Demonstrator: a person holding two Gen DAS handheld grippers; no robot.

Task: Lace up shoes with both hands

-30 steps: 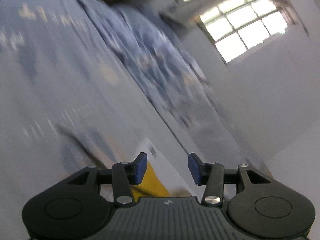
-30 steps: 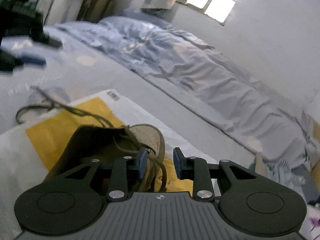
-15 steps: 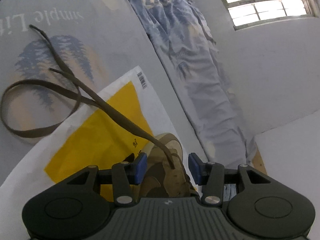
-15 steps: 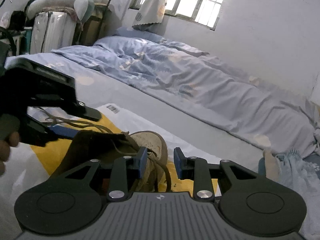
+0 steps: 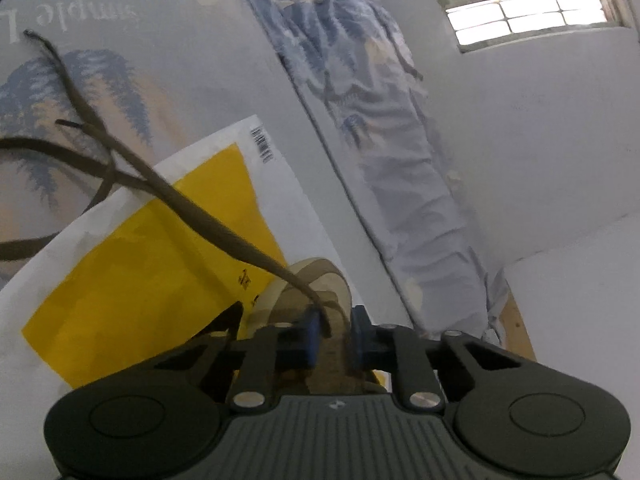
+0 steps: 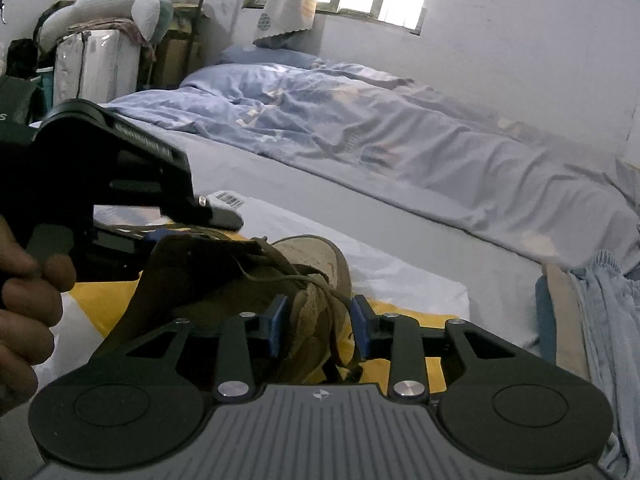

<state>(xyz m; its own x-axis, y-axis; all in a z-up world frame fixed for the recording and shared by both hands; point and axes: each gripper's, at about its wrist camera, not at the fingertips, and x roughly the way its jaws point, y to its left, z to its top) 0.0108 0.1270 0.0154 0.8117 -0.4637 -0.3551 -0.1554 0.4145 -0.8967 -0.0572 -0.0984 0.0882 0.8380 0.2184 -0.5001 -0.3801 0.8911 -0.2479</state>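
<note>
Brown shoe [image 6: 320,264] on yellow-white barcoded bag [image 5: 152,264], "simple" print on bedsheet [image 5: 192,40]; left gripper [image 5: 335,334] just narrowed around lace [image 5: 192,208], right gripper [image 6: 319,330] half-open, widening astride shoe.

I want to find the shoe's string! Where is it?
In the left wrist view, the lace runs from between the left gripper fingers, over the yellow bag, onto the bedsheet at left.

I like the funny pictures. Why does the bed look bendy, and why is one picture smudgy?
Both views use a fisheye lens, so straight edges curve. Left wrist view: the quilt is smeared by motion and the window glares white. Right wrist view: sharper, though the shoe sits in dim shadow.
</note>
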